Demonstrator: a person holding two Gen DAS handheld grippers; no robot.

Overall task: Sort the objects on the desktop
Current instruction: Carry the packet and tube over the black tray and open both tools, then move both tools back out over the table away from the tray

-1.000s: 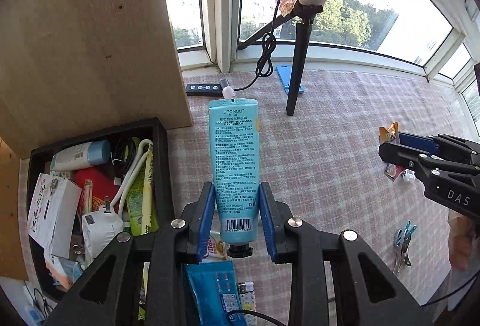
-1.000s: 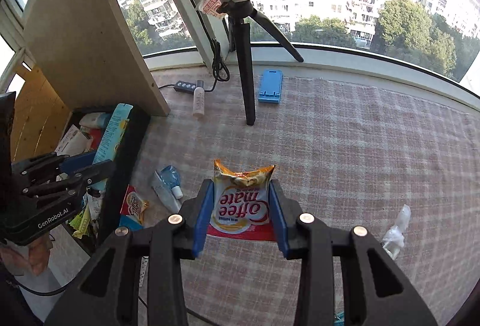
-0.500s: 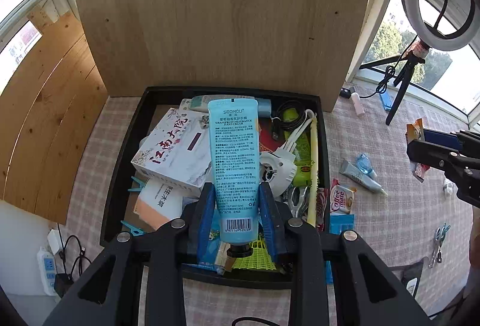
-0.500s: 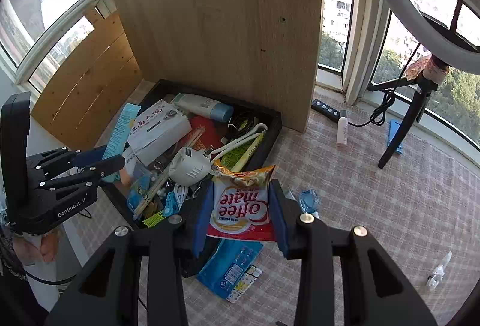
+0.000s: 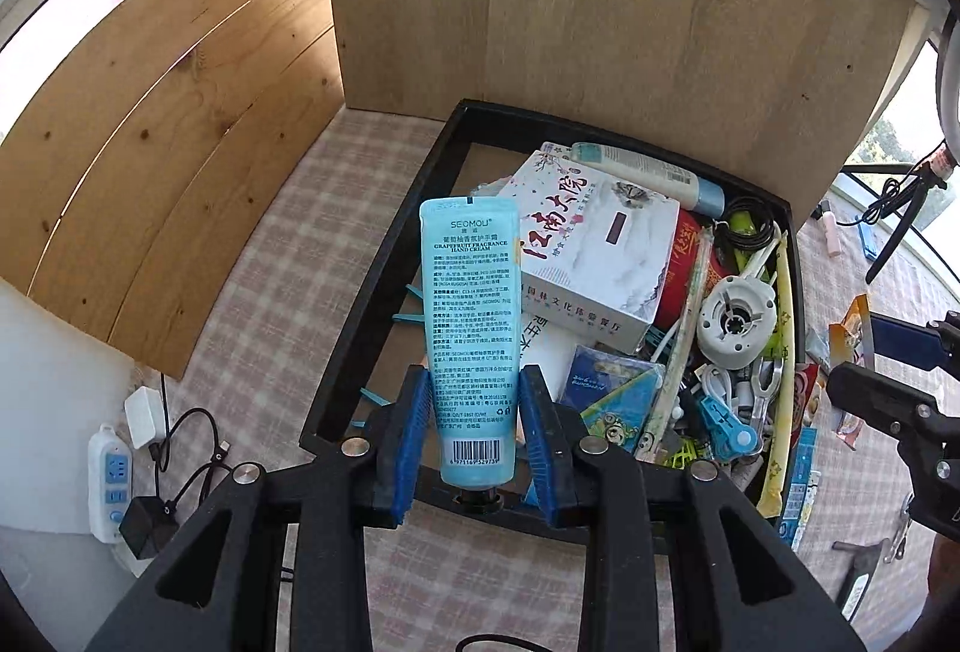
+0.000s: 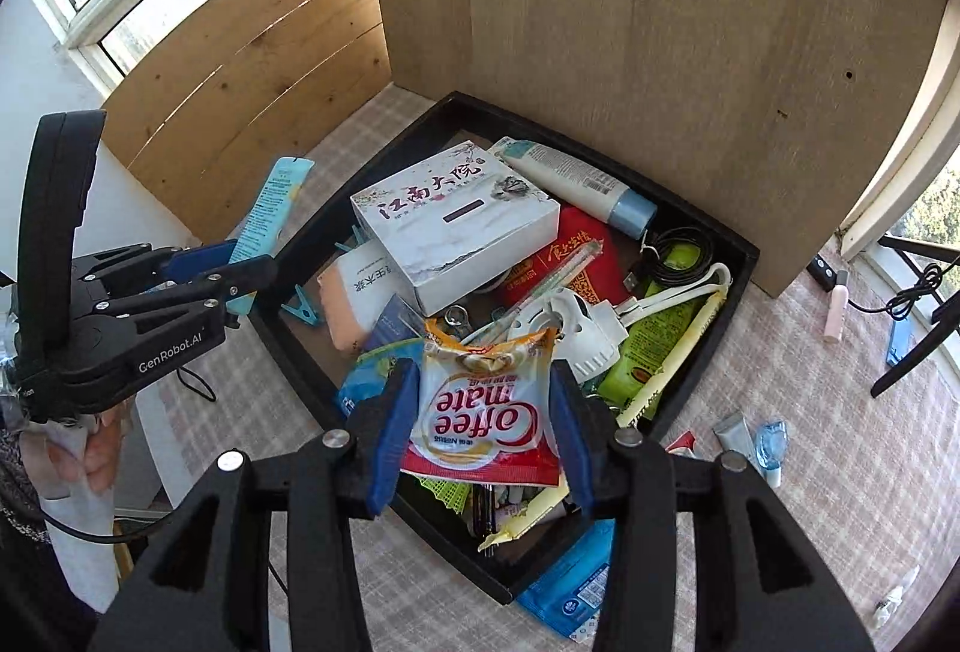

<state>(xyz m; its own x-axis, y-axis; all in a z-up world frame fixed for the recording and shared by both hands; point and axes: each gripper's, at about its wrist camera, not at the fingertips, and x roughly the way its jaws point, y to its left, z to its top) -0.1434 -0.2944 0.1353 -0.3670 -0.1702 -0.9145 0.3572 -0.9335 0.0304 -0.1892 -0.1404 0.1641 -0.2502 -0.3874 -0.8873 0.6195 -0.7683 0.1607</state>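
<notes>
My left gripper (image 5: pixel 474 436) is shut on a light blue hand cream tube (image 5: pixel 470 328) and holds it above the near left rim of the black tray (image 5: pixel 384 292). The tube also shows in the right wrist view (image 6: pixel 273 202), held at the tray's left side. My right gripper (image 6: pixel 486 430) is shut on a Coffee mate sachet (image 6: pixel 480 412) above the tray's near part (image 6: pixel 300 340). The tray is crowded with a white printed box (image 6: pixel 456 226), a white tube with a blue cap (image 6: pixel 576 184), a red packet (image 6: pixel 576 256) and a white round device (image 5: pixel 735 319).
A tall wooden board (image 6: pixel 660 22) stands behind the tray, a second board (image 5: pixel 150 142) leans at the left. A power strip with plugs (image 5: pixel 111 478) lies at lower left. Small tubes (image 6: pixel 750 442) and a blue pack (image 6: pixel 570 586) lie on the checked cloth right of the tray.
Both grippers have moved closer to the tray, keeping their objects. The left gripper has shifted left, so the tube now hangs over the tray's left rim.
</notes>
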